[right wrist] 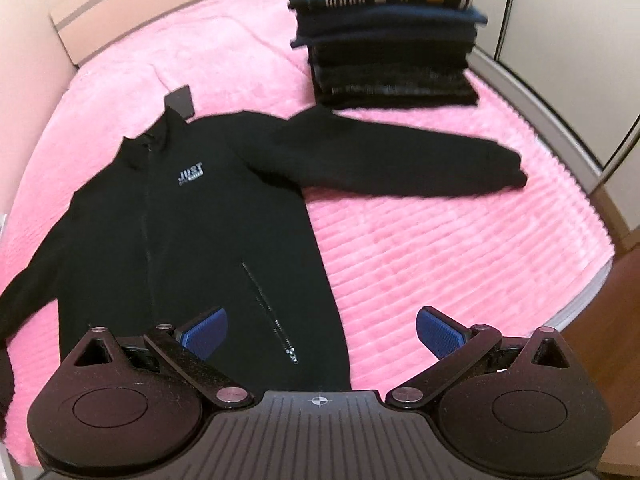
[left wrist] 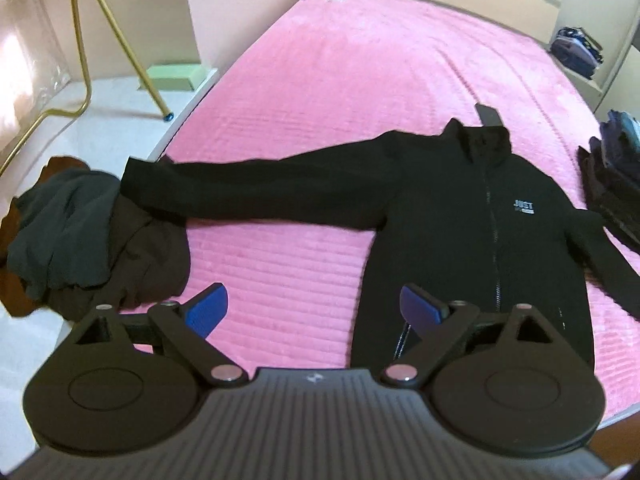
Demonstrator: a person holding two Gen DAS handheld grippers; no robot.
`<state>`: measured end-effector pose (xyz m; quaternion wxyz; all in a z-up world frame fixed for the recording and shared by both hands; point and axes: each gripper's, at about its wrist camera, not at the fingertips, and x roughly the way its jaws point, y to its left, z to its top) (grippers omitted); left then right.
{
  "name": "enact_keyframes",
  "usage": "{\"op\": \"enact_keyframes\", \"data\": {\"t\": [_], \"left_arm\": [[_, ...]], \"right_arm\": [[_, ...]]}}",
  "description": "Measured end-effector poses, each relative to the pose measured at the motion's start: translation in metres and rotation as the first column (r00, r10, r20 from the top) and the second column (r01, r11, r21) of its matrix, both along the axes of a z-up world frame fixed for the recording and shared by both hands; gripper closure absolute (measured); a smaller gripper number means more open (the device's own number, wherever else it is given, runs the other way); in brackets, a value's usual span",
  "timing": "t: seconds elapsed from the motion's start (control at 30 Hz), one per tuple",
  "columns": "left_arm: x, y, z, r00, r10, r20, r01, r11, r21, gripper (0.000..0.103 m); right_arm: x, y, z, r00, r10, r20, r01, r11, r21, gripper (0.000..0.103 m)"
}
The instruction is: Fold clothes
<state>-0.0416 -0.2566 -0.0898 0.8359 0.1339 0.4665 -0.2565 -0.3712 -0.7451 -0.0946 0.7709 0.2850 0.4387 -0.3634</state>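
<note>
- Both grippers stand wide apart at the jaws and hold nothing. The left gripper [left wrist: 314,312] hovers over the near edge of the bed, its right blue pad [left wrist: 420,312] above the hem of the jacket and its left pad above bare cover.
- The right gripper [right wrist: 320,332] hovers at the same near edge, its left blue pad [right wrist: 204,334] over the lower front of the jacket and its right pad over bare pink cover.
- A black zip-up jacket [left wrist: 460,216] [right wrist: 192,232] lies flat, front up, on the pink bedspread [left wrist: 340,80] [right wrist: 420,240], collar towards the headboard and hem at the near edge. Its zip is closed; a small pale "JUST" logo sits on the chest.
- One sleeve [left wrist: 248,192] stretches straight out to the left edge of the bed, its cuff touching a heap of unfolded dark clothes [left wrist: 80,232] at the near left corner.
- The other sleeve [right wrist: 408,156] reaches out towards the right edge.
- A tall stack of folded clothes [right wrist: 392,40], dark with a striped piece on top, stands near the right edge, just beyond that sleeve.
- A small dark tag [right wrist: 180,100] lies on the cover just beyond the collar.
- A gold metal frame [left wrist: 84,40] and a green box [left wrist: 176,76] stand on the floor left of the bed.
</note>
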Motion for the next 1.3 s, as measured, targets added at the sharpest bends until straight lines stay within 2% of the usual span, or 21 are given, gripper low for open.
{"op": "enact_keyframes", "data": {"t": [0.2, 0.27, 0.37, 0.53, 0.67, 0.87, 1.07, 1.3], "left_arm": [[-0.001, 0.029, 0.013, 0.996, -0.079, 0.051, 0.081, 0.996, -0.025, 0.012], [0.001, 0.048, 0.015, 0.993, -0.103, 0.064, 0.105, 0.994, -0.024, 0.012], [0.002, 0.08, 0.013, 0.988, -0.138, 0.074, 0.139, 0.99, -0.01, 0.011], [0.001, 0.136, 0.007, 0.984, -0.158, 0.084, 0.156, 0.987, 0.026, 0.01], [0.0, 0.173, 0.001, 0.985, -0.158, 0.072, 0.155, 0.987, 0.046, 0.008], [0.005, 0.188, -0.014, 0.992, -0.12, 0.031, 0.118, 0.991, 0.061, 0.007], [0.001, 0.174, -0.011, 0.986, -0.166, 0.027, 0.164, 0.985, 0.047, 0.005], [0.006, 0.163, -0.01, 0.984, -0.177, 0.02, 0.176, 0.983, 0.049, 0.003]], "right_arm": [[-0.001, 0.051, 0.023, 0.997, 0.013, 0.072, -0.011, 0.999, -0.032, 0.0], [-0.002, 0.077, 0.03, 0.997, -0.005, 0.071, 0.009, 0.998, -0.058, 0.0], [-0.003, 0.122, 0.035, 0.992, -0.011, 0.123, 0.018, 0.998, -0.058, 0.0], [-0.002, 0.196, 0.035, 0.996, 0.012, 0.085, -0.005, 0.996, -0.084, 0.0], [0.0, 0.233, 0.028, 0.999, 0.035, 0.031, -0.034, 0.999, -0.037, 0.0], [0.005, 0.25, 0.034, 0.999, 0.042, -0.011, -0.042, 0.998, -0.05, 0.0], [0.023, 0.254, 0.044, 0.998, 0.054, -0.042, -0.057, 0.996, -0.07, 0.0], [0.046, 0.267, 0.044, 0.988, 0.133, -0.074, -0.138, 0.988, -0.071, 0.0]]}}
